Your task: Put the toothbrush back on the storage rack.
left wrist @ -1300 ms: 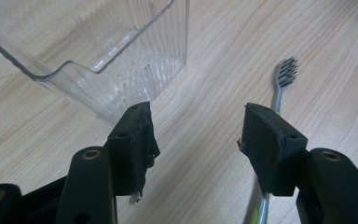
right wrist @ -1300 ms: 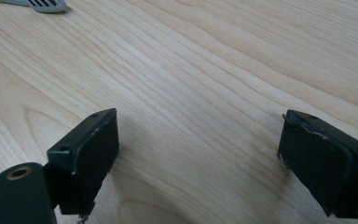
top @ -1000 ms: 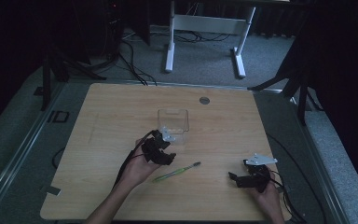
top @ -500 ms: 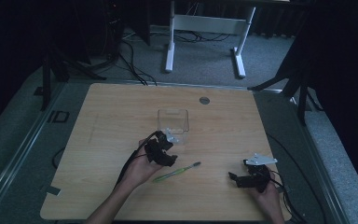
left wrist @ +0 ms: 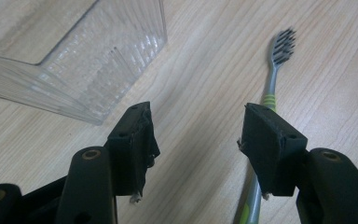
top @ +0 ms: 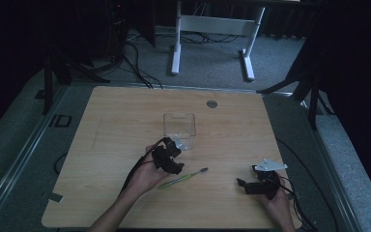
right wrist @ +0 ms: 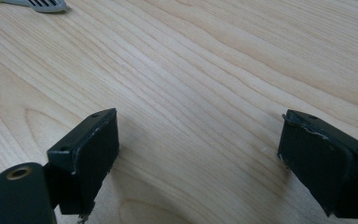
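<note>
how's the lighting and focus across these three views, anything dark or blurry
High view: dim, surroundings nearly black, wooden table murky. Left gripper view: bright, toothbrush and clear container sharp, near jaws soft. Right gripper view: bright, wood grain crisp, soft shadows under the jaws.

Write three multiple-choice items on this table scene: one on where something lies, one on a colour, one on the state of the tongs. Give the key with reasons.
1. Where does the toothbrush lie?
A. Inside the clear container
B. On the table, between the two hands
C. On the floor

2. What colour is the toothbrush handle?
A. Green
B. Red
C. Blue

3. How do the left tongs stand?
A. Shut on the toothbrush
B. Shut on nothing
C. Open, holding nothing

Key: 1 B, it rests on the wood nearer than the clear container. 2 A, green shows in the high view. 3 C, bare wood shows between the jaws.
</note>
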Demonstrator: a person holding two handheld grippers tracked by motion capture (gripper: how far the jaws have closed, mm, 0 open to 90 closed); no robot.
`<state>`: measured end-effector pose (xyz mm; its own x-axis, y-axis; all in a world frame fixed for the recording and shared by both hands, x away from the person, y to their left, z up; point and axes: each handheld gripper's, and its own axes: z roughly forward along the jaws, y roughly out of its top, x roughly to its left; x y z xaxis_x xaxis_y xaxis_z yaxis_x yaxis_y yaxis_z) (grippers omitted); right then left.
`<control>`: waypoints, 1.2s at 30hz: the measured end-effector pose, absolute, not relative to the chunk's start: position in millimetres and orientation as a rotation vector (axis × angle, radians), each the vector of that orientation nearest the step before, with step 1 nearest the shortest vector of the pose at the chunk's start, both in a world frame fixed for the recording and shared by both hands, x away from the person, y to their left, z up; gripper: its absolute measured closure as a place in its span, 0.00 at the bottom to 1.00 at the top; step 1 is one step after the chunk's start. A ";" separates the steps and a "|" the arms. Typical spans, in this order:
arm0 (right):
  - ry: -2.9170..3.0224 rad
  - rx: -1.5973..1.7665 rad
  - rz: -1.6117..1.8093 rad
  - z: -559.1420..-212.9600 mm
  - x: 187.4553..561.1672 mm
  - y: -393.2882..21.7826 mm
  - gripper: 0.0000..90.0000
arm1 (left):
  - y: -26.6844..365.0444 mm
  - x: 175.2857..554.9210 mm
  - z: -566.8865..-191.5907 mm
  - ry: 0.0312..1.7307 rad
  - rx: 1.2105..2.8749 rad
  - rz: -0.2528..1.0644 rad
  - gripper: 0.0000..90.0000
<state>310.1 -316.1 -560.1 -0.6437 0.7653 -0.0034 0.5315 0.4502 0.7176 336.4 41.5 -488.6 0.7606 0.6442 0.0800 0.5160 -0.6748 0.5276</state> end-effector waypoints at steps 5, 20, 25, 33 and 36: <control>2.379 1.106 1.004 -560.1 310.1 -316.1 0.13 | 39.0 335.5 -490.3 0.864 2.495 0.354 0.48; 2.378 1.106 1.004 -560.1 310.1 -316.1 0.13 | 34.9 336.2 -496.6 0.865 2.546 0.309 0.48; 2.378 1.106 1.004 -560.1 310.1 -316.1 0.13 | 32.9 337.0 -500.1 0.869 2.572 0.294 0.48; 2.378 1.106 1.004 -560.1 310.1 -316.1 0.13 | 29.8 336.5 -502.7 0.853 2.615 0.265 0.48; 2.378 1.106 1.004 -560.1 310.1 -316.1 0.13 | 28.7 335.8 -502.9 0.847 2.628 0.253 0.48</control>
<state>310.1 -316.1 -560.1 -0.6433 0.7656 -0.0030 0.5318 0.4497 0.7176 335.8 28.7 -502.9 0.8035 0.5926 0.0573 0.5266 -0.7523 0.3959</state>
